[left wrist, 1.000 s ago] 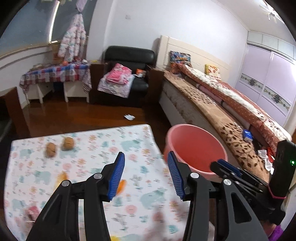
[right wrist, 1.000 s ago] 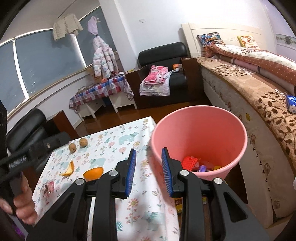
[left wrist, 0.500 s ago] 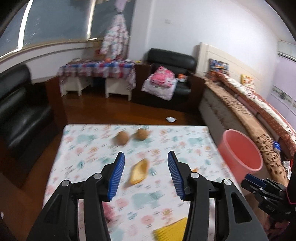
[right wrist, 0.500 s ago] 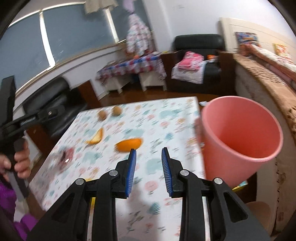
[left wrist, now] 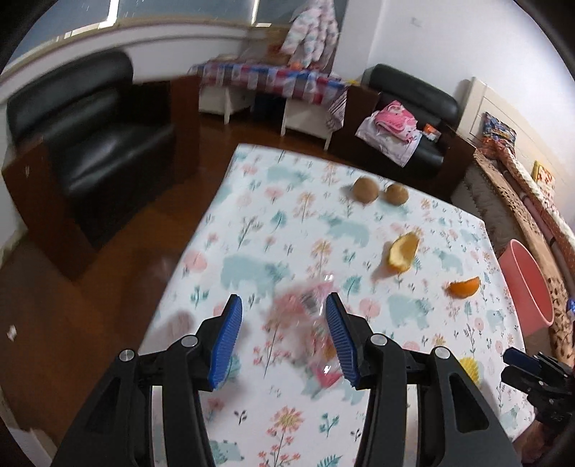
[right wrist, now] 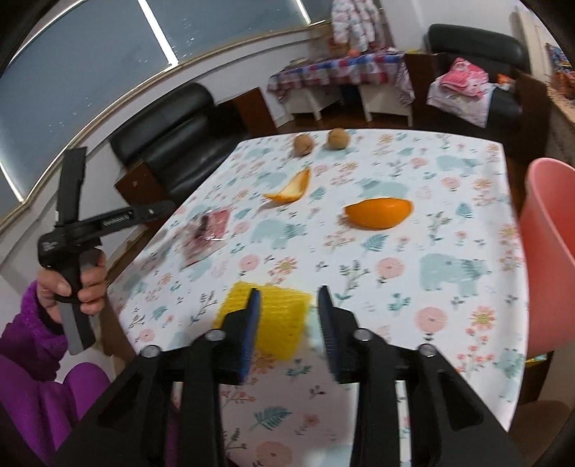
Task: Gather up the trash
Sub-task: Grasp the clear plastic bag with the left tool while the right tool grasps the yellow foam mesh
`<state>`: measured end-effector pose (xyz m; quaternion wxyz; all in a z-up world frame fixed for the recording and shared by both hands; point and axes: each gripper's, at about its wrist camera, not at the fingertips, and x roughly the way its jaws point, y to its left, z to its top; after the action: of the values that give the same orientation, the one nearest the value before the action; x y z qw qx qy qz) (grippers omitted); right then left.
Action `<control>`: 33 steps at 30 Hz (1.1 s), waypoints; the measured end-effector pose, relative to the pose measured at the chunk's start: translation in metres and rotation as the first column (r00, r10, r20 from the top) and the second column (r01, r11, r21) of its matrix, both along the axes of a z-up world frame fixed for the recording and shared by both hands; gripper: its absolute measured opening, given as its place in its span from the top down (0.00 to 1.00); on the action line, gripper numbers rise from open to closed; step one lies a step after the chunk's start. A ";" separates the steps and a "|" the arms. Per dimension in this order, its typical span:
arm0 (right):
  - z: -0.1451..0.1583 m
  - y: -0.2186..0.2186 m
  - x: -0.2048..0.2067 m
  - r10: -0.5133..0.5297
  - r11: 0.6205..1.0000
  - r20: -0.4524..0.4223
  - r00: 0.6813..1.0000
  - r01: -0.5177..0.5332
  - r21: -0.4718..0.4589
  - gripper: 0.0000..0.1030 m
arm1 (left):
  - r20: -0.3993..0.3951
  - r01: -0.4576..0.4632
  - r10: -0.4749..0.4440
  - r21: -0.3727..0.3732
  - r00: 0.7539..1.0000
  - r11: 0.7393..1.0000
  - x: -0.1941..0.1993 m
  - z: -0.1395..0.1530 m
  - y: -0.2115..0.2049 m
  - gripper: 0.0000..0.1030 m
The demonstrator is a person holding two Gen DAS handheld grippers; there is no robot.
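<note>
Now left hand-held gripper [left wrist: 284,323] has swung from bin [left wrist: 526,287] to wrapper [left wrist: 309,316].

this is looking like a lived-in home, probably a bedroom doubling as a sitting room. a black armchair [left wrist: 97,143] is sitting by the curved window [right wrist: 90,54], folded laundry [left wrist: 393,124] is lying on a second black chair [left wrist: 413,104], and a bed [left wrist: 521,186] is running along the wall. a floral tablecloth [right wrist: 359,251] is covering the table, and clothes [left wrist: 311,32] are hanging by the glass.
</note>
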<state>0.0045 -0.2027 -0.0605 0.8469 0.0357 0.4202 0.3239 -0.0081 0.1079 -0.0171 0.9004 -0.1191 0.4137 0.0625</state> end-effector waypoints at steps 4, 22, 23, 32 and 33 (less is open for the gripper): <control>-0.004 0.011 0.006 0.023 1.000 -0.021 1.000 -0.023 -0.018 0.61 | -0.032 0.013 -0.015 -0.078 0.999 0.997 0.001 -0.012 0.000 0.53; -0.024 0.043 0.026 0.074 0.990 -0.038 0.997 -0.078 -0.115 0.61 | -0.041 0.135 -0.138 -0.080 0.990 0.988 0.023 -0.025 -0.033 0.88; -0.025 0.040 0.028 0.058 0.992 -0.041 0.997 -0.063 -0.109 0.61 | -0.031 0.143 -0.146 -0.071 0.989 0.987 0.024 -0.024 -0.035 0.90; -0.032 0.030 0.034 0.037 0.996 -0.099 0.994 -0.044 -0.075 0.61 | 0.017 0.144 -0.143 -0.075 0.990 0.987 0.034 -0.013 -0.037 0.94; -0.033 0.030 0.031 0.055 0.996 -0.109 0.993 -0.062 -0.068 0.61 | 0.018 0.141 -0.140 -0.081 0.990 0.987 0.035 -0.013 -0.036 0.94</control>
<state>0.0352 -0.1725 -0.0932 0.8140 0.0104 0.4771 0.3311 0.0272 0.0719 -0.0297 0.8995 -0.1269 0.4177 -0.0189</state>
